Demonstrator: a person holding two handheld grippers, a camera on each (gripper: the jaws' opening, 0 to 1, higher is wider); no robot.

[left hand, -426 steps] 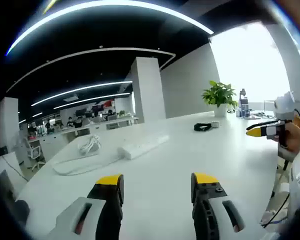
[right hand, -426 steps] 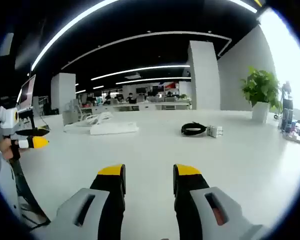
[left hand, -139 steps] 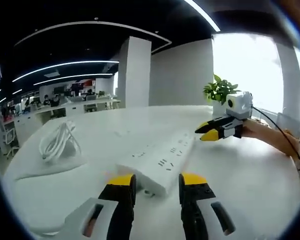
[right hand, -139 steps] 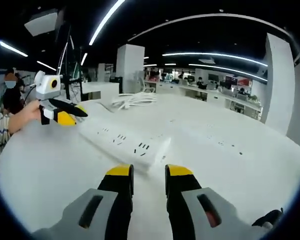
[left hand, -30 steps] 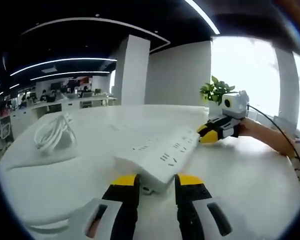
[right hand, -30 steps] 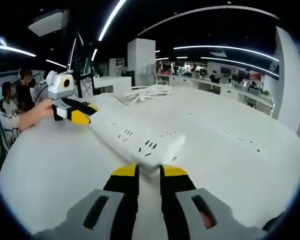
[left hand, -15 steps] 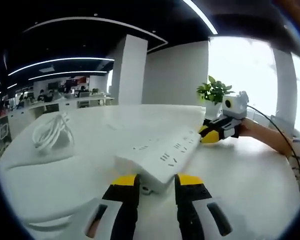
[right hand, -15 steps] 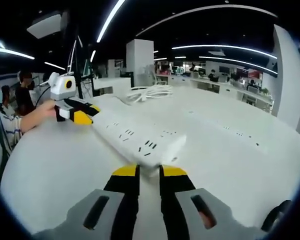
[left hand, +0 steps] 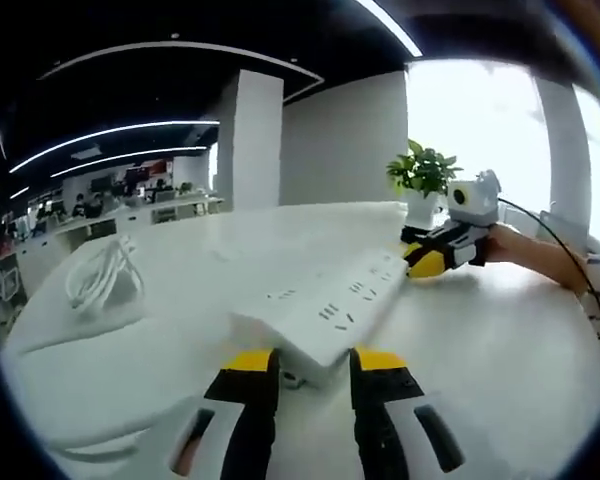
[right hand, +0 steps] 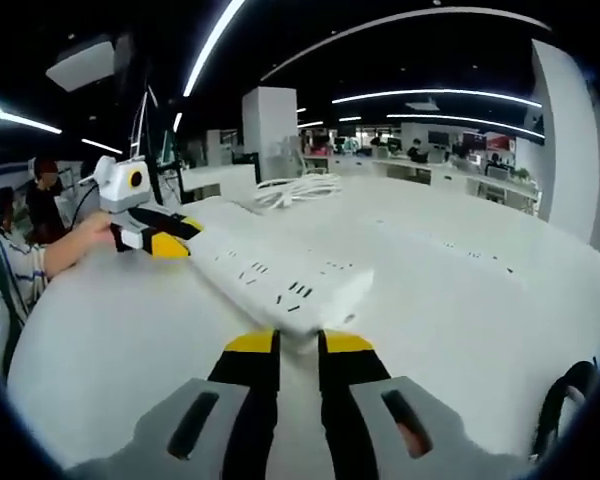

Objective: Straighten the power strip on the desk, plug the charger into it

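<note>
A long white power strip [left hand: 325,315] lies across the white desk [left hand: 500,370]. Its near end sits between the yellow-tipped jaws of my left gripper [left hand: 313,358], which is shut on it. At the strip's far end is my right gripper [left hand: 425,262], held by a hand [left hand: 525,250]. In the right gripper view the same strip [right hand: 280,280] runs away to the left. My right gripper [right hand: 298,342] is shut on its near end, jaws almost together. My left gripper [right hand: 165,243] pinches the far end. The black cable loop [right hand: 560,410] shows at the lower right.
The strip's white cord lies coiled [left hand: 100,275] on the desk to the left, and the same coiled cord [right hand: 298,187] shows beyond the strip in the right gripper view. A potted plant [left hand: 420,175] stands at the far desk edge. Office desks and people fill the background.
Both grippers stay clamped on the strip's two ends. Both views have swung a little, and the black cable loop has come into the right gripper view's lower right.
</note>
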